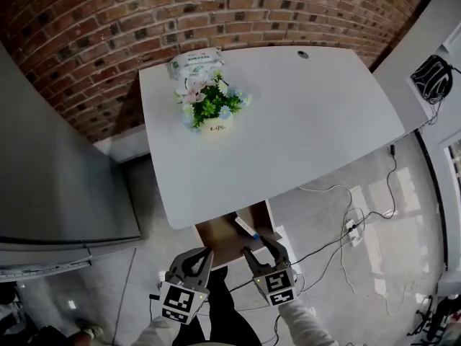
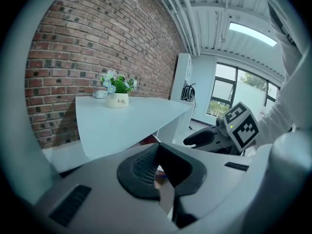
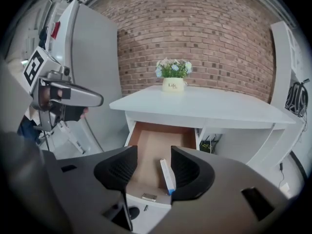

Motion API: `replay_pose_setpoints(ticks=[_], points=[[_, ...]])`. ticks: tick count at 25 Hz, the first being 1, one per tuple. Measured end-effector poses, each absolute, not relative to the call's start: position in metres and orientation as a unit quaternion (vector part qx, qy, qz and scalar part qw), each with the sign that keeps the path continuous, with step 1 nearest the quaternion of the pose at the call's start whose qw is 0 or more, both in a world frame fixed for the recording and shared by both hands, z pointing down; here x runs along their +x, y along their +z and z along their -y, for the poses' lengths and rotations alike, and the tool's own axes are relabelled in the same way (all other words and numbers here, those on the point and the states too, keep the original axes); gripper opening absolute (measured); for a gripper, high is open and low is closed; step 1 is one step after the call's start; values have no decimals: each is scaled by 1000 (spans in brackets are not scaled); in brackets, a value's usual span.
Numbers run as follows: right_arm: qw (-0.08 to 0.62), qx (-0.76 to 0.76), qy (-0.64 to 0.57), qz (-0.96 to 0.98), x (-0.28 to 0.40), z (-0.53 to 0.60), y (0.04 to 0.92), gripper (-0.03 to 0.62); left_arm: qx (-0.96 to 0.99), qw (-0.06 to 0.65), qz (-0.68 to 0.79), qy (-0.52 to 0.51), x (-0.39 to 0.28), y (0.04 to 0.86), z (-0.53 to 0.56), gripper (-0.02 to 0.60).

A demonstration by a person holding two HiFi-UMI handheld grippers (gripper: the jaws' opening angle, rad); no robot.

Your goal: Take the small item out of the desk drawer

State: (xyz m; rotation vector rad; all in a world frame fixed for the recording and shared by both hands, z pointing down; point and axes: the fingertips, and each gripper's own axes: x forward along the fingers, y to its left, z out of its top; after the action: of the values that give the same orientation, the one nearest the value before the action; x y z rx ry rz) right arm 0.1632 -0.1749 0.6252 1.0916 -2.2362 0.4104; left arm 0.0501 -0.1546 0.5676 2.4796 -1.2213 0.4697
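The desk drawer [image 1: 216, 235] [image 3: 158, 140] stands pulled out under the near edge of the white desk [image 1: 288, 121] [image 3: 204, 106]. In it lies a small white stick with a blue end [image 1: 245, 227] [image 3: 167, 175], along the drawer's right side. My right gripper [image 1: 263, 247] [image 3: 153, 150] hovers over the drawer's front, open, with the stick seen just inside its right pad and below it, untouched. My left gripper [image 1: 193, 258] [image 2: 158, 150] hangs to the left of the drawer front; its tips meet and hold nothing.
A flower pot [image 1: 210, 107] [image 3: 174, 77] and a tissue pack [image 1: 194, 62] stand at the desk's far left. A tall grey cabinet [image 1: 57, 157] is left of the desk. Cables and a power strip [image 1: 353, 225] lie on the floor to the right. A small metal piece [image 3: 149, 197] sits on the drawer's front edge.
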Motion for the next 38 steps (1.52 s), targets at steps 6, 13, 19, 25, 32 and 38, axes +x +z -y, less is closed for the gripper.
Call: replay_pose_setpoints(ticks=[6,13,19,25,32,38], points=[[353,383,152,840,155,191,673,233,854,188,453,172,43,597,161,15],[417,331,127,837,142,208,721,236,843,196,471,171,34,617,169,15],[458,317,123,821,145,222,755,236,837,204,478,173,39,636,170,15],[501,306,138,798,152,227,792,235,832,214,480,176,43,648,167,15],[536,295,141,779,153,228,817,235,824,216,492,181,33,653,161,15],[561,286,132,765,152,234,834,231,819,222,499,176,31,659,159,15]])
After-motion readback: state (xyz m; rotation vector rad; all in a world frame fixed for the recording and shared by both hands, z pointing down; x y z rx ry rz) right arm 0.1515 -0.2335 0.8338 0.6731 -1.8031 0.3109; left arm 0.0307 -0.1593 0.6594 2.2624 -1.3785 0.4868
